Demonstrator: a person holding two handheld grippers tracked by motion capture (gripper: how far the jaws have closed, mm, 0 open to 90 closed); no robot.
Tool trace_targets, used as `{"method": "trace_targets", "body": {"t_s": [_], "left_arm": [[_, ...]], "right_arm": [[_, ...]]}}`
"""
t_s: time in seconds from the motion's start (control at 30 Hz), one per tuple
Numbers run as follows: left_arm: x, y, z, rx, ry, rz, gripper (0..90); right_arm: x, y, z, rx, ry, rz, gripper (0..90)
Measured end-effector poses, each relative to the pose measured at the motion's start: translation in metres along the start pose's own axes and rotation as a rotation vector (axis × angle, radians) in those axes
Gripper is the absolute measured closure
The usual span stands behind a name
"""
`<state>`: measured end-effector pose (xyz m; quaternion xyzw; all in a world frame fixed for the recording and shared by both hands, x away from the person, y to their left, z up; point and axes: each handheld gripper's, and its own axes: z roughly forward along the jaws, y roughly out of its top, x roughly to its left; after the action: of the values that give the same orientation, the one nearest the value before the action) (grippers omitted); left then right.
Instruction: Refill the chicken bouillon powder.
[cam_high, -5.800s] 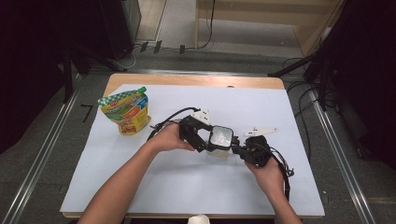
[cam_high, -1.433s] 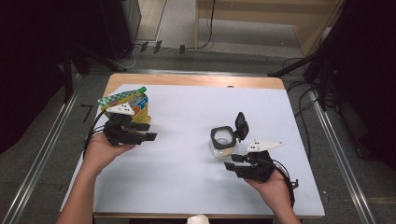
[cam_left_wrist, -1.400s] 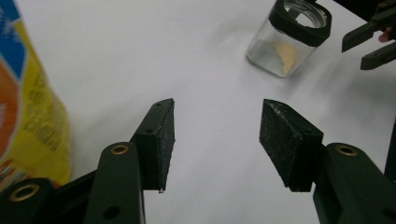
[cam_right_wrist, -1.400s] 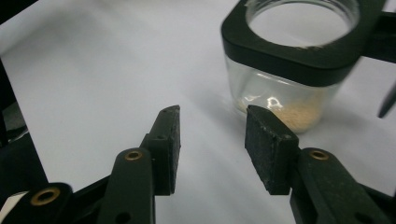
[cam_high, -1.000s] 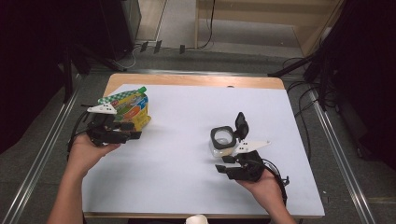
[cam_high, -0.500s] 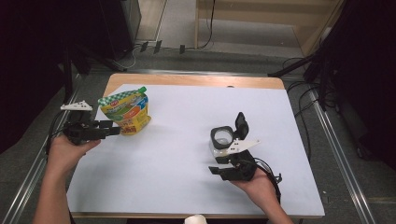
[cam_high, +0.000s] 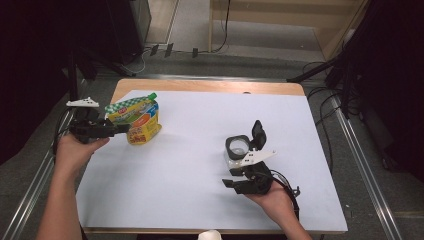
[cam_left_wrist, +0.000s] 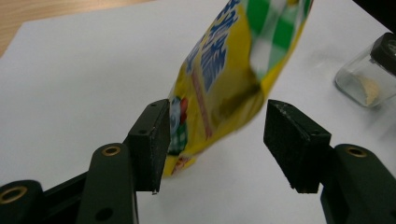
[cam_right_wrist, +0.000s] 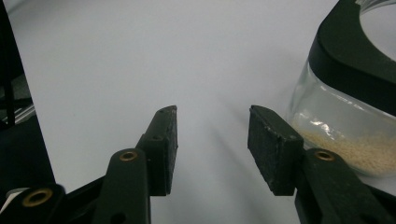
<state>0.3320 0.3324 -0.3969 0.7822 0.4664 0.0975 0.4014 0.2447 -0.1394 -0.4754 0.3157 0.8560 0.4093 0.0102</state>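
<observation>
With the left gripper (cam_left_wrist: 215, 140) jaws just widened around the unpinched pouch (cam_high: 136, 120) at upper left, it could be toppled; the right gripper (cam_right_wrist: 212, 149) jaws stood half open, empty, beside the jar (cam_high: 238, 149).

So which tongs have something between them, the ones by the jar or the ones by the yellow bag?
The left tongs: the yellow bag sits between their open jaws. The right tongs are open over bare table beside the jar.

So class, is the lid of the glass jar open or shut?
Open. The glass jar stands upright with its black flip lid swung up behind the mouth, so the round opening shows from above.
</observation>
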Motion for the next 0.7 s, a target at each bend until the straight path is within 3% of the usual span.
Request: {"method": "trace_targets", "body": {"t_s": [0.3,0.6,0.7], "left_arm": [[-0.002,0.012,0.016,-0.021,-0.006,-0.01,60.4],[-0.007,0.017,0.019,-0.028,-0.009,-0.036,88.8],[-0.012,0.023,0.02,-0.023,-0.011,-0.047,90.0]], "right_arm": [[-0.002,-0.002,-0.001,-0.01,-0.02,0.022,53.3],[-0.001,0.004,0.006,-0.025,-0.027,0.014,51.5],[0.001,0.008,0.008,-0.038,-0.021,0.002,51.0]]}}
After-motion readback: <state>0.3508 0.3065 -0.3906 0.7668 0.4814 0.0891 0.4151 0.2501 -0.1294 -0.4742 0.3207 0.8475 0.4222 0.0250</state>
